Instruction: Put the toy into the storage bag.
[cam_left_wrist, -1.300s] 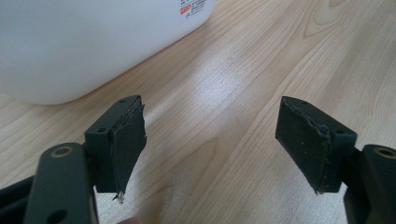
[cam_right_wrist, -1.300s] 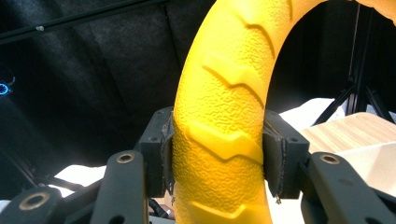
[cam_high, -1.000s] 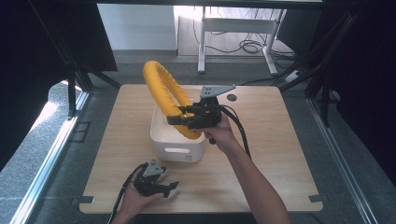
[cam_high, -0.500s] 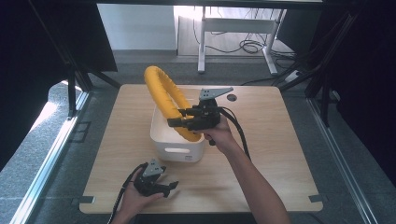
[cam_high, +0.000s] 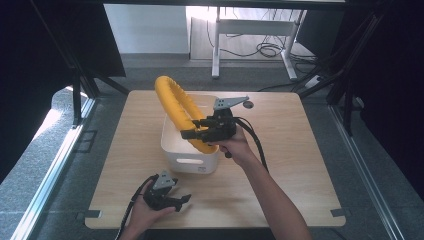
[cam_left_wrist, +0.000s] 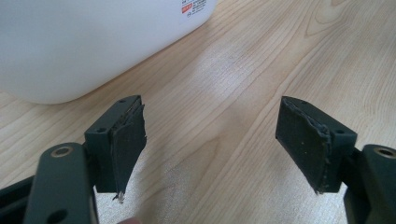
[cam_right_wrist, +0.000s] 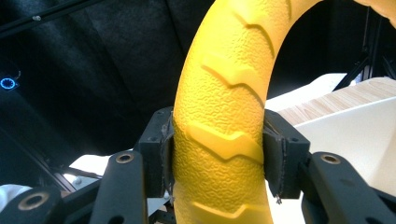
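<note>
Right gripper, black, two-jawed, was held above the white rectangular plastic bin, the person's forearm reaching in from the lower right edge of the high view; its jaws were clamped on either side of a yellow textured rubber ring with raised tread marks, which stood tilted, its lower arc over the bin's open top and its upper arc rising toward the table's far left. In the right gripper view both pads pressed the ring at its flanks. Left gripper, black, rested low near the front edge of the light wooden table, in front of the bin, hand beneath it; its jaws stood wide apart with bare wood grain between them, the bin's white wall near on the far left side. Table's right half lay bare; dark frame posts flanked both sides.
</note>
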